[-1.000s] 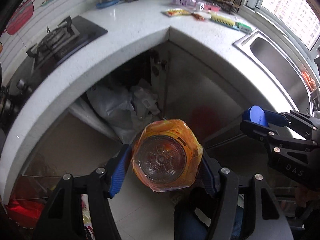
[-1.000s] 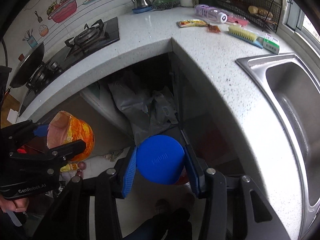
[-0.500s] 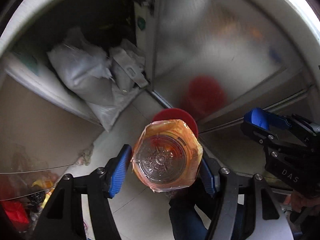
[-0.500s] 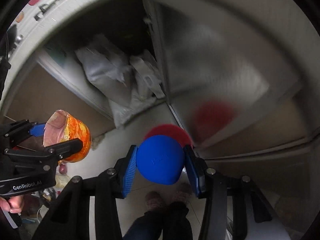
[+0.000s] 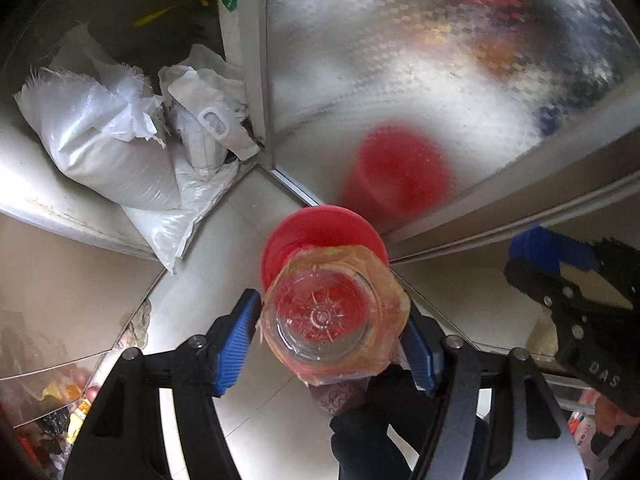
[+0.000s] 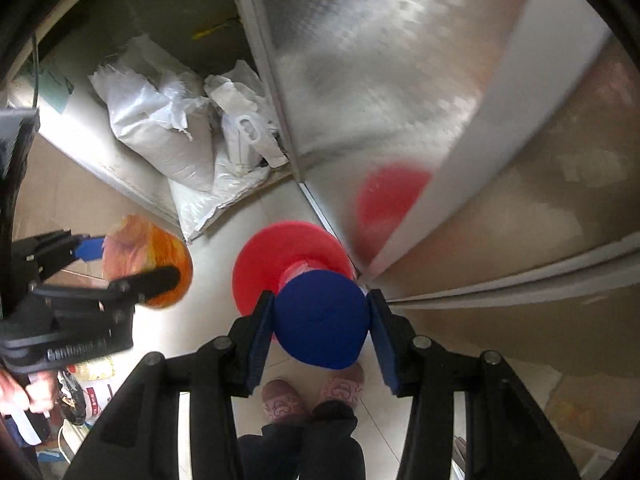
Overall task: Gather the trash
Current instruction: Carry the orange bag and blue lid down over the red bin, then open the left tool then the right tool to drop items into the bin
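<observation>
Seen base-on, a clear plastic bottle with an orange label (image 5: 320,320) sits between the blue pads of my left gripper (image 5: 334,320). The jaws are opening, with the pads still against its sides. It hangs right over the mouth of a red trash bin (image 5: 320,228) on the floor. My right gripper (image 6: 320,320) is shut on a round blue container (image 6: 320,320), also above the red bin (image 6: 260,268). The left gripper and its bottle (image 6: 152,256) show at the left of the right wrist view. At the right of the left wrist view is the right gripper (image 5: 552,264).
White woven sacks (image 5: 112,148) fill an open cabinet behind the bin. A shiny patterned cabinet door (image 5: 400,80) stands right beside the bin and mirrors it. The person's slippered feet (image 6: 280,400) are on the pale floor tiles below the grippers. Small clutter (image 5: 60,400) lies at lower left.
Both grippers have dropped from countertop height to just above the red bin, still carrying the bottle and the blue container. The counter, stove and sink have left the views.
</observation>
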`<state>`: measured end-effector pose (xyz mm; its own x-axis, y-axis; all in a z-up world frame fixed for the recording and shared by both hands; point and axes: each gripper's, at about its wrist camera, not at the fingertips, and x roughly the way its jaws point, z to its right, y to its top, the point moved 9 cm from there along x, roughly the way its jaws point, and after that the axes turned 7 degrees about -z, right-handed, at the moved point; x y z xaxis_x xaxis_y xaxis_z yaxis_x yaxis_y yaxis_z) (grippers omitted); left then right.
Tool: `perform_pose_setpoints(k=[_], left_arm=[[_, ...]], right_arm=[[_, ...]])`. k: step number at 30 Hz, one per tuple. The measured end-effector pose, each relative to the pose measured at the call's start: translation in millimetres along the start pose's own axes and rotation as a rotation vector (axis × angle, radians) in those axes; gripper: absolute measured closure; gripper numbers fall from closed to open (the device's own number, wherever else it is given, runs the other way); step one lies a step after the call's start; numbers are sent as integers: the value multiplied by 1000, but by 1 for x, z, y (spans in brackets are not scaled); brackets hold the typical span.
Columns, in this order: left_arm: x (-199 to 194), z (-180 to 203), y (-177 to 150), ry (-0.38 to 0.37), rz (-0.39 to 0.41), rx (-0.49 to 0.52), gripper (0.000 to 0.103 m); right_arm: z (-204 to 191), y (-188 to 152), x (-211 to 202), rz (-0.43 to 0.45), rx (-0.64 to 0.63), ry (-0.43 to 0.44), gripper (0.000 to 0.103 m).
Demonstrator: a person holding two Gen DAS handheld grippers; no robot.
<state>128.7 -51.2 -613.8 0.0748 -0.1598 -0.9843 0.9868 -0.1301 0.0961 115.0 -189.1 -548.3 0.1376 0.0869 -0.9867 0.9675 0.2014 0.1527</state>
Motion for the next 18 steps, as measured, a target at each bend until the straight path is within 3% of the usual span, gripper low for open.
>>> perform_pose_setpoints(k=[5, 9, 13, 18], left_arm=[[-1, 6, 6, -8, -8, 71, 33], [-2, 2, 6, -9, -4, 49, 33], [-4, -7, 3, -3, -5, 32, 20], [-4, -23, -4, 2, -12, 13, 14]], right_arm=[[1, -4, -1, -6, 10, 4, 60], [0, -2, -1, -4, 11, 8, 60], [-4, 1, 2, -9, 7, 17, 60], [-15, 5, 9, -19, -15, 29, 60]])
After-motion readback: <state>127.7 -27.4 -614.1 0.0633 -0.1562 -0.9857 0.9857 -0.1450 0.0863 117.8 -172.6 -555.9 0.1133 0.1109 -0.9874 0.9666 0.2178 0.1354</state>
